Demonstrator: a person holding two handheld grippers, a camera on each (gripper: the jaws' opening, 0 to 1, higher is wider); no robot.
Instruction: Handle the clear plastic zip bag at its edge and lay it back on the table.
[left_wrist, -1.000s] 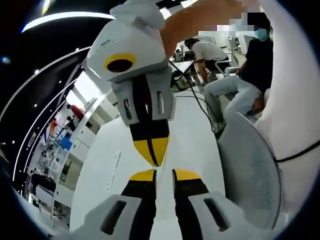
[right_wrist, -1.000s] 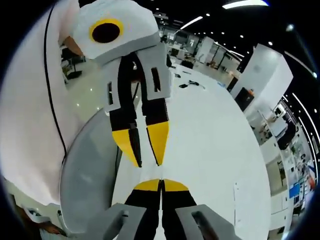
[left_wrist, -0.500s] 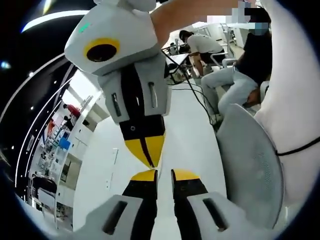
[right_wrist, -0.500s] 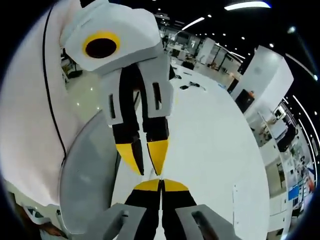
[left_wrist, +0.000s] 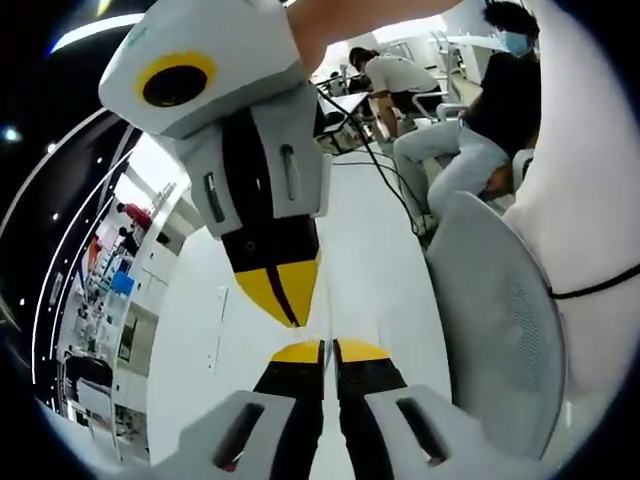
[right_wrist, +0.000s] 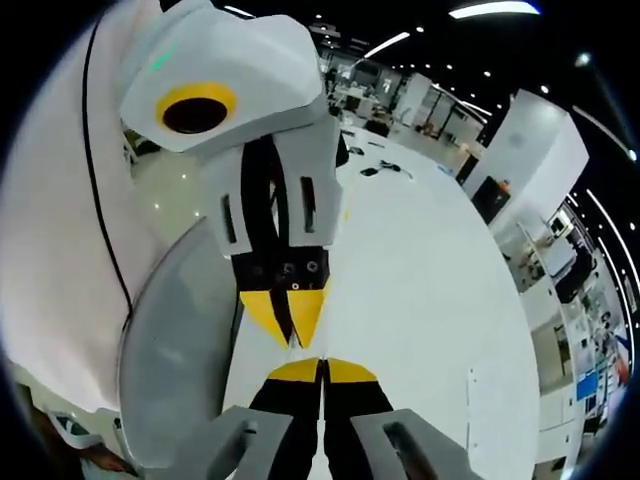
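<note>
Grippers closer; mesh chair (left_wrist: 500, 320) beside.

Pointing nose to nose over the white table (right_wrist: 420, 290): right gripper (right_wrist: 322, 366) rising from below, jaws pressed together; left gripper (right_wrist: 289, 328) descending, yellow tips meeting. Sitting alongside, a grey mesh chair back (right_wrist: 175, 350).

The white table (left_wrist: 380, 260) serves as landmark. In the left gripper view, a mesh chair (left_wrist: 495, 320) stands at its right edge, and seated people (left_wrist: 450, 150) are beyond its far end. In the right gripper view, the chair (right_wrist: 175, 350) sits at the table's (right_wrist: 420, 290) left edge, with small items (right_wrist: 380, 168) lying on its far end.
</note>
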